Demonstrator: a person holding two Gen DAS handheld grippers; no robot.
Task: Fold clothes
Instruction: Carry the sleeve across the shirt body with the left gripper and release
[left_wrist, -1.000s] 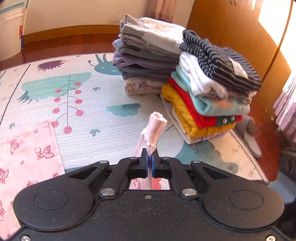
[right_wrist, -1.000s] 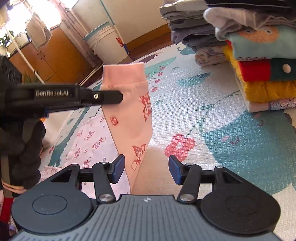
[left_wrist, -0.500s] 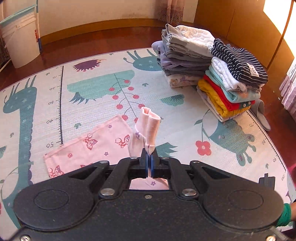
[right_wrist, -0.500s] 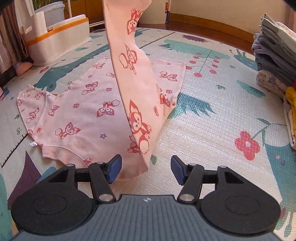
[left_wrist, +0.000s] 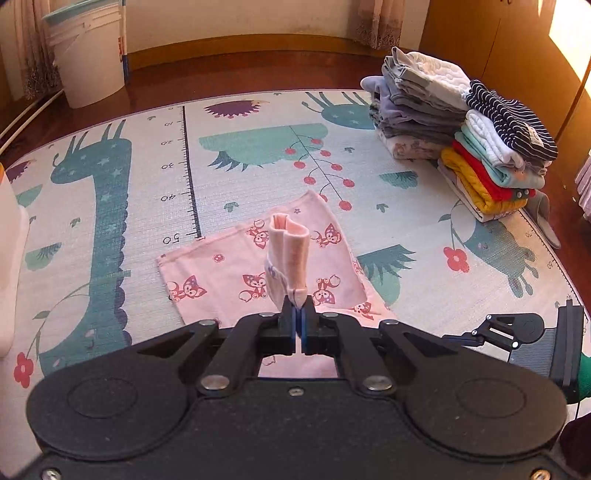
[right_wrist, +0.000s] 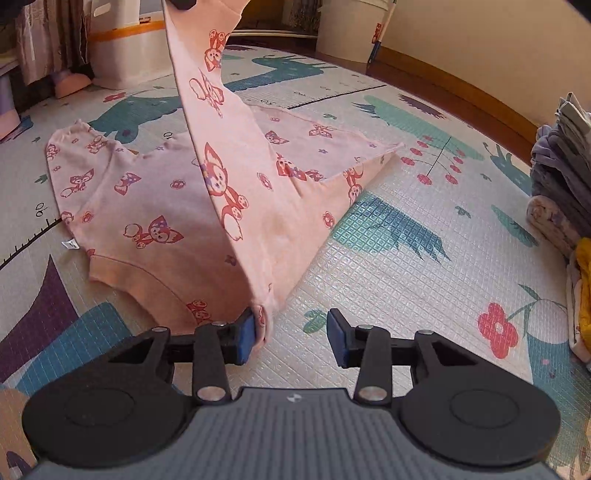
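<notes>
You are pinching the cuff of a pink fox-print top (left_wrist: 258, 269) in your left gripper (left_wrist: 298, 326), whose blue pads are pressing together on the fabric so that the sleeve end is standing up in a small roll just past the fingertips. The rest of the garment is lying spread on the animal-print play mat (left_wrist: 258, 147), just beyond the gripper in the left wrist view.

In the right wrist view the same top (right_wrist: 155, 206) is lying flat on the mat to the left, with its sleeve (right_wrist: 221, 155) rising steeply from near the gripper up to the top edge of the frame. Your right gripper (right_wrist: 291, 338) is hovering low over the mat with its jaws spread wide, gripping nothing. The lower end of the raised sleeve is lying against the left blue pad (right_wrist: 246, 338), while the right pad is standing clear of the cloth.

Two stacks of folded clothes (left_wrist: 461, 136) are sitting side by side at the far right of the mat, the nearer one topped by a dark striped piece. A white bin (left_wrist: 88, 62) is standing on the wooden floor beyond the mat's far left corner.
</notes>
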